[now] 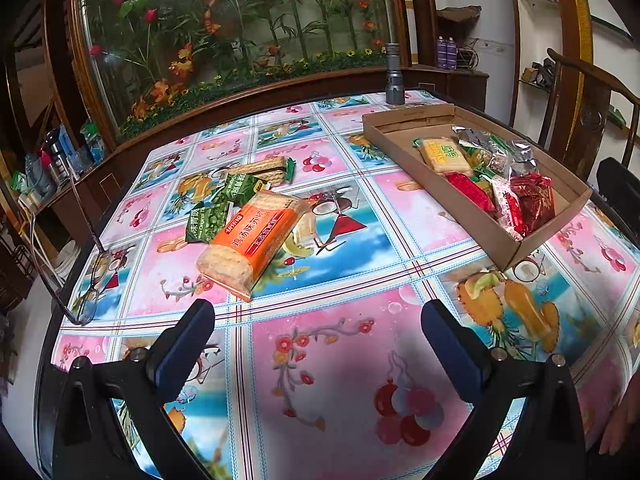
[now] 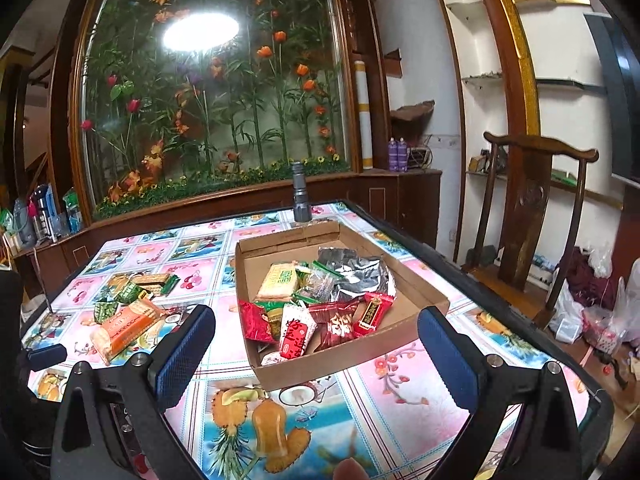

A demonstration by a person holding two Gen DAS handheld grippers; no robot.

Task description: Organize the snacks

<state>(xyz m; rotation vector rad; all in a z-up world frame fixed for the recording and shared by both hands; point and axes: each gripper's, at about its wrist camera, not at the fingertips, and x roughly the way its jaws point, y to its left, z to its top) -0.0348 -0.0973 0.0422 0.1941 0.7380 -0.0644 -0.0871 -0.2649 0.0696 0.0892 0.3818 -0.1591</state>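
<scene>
A shallow cardboard box (image 1: pixel 516 242) (image 2: pixel 320 364) on the table holds several snack packets: yellow crackers (image 1: pixel 444 156) (image 2: pixel 278 280), silver bags (image 2: pixel 360 274) and red packets (image 1: pixel 532 200) (image 2: pixel 334 322). Loose on the table lie an orange cracker pack (image 1: pixel 252 236) (image 2: pixel 122 326), green pea packets (image 1: pixel 208 222) (image 2: pixel 106 308) and a wafer pack (image 1: pixel 264 170) (image 2: pixel 150 280). My left gripper (image 1: pixel 318 320) is open and empty, just short of the orange pack. My right gripper (image 2: pixel 316 326) is open and empty, in front of the box.
A grey flashlight (image 1: pixel 394 74) (image 2: pixel 301 196) stands behind the box. Glasses (image 1: pixel 90 280) lie at the table's left edge. A wooden chair (image 2: pixel 528 216) stands to the right. A flower display case (image 2: pixel 212 112) backs the table. The left gripper's fingertip (image 2: pixel 46 356) shows in the right view.
</scene>
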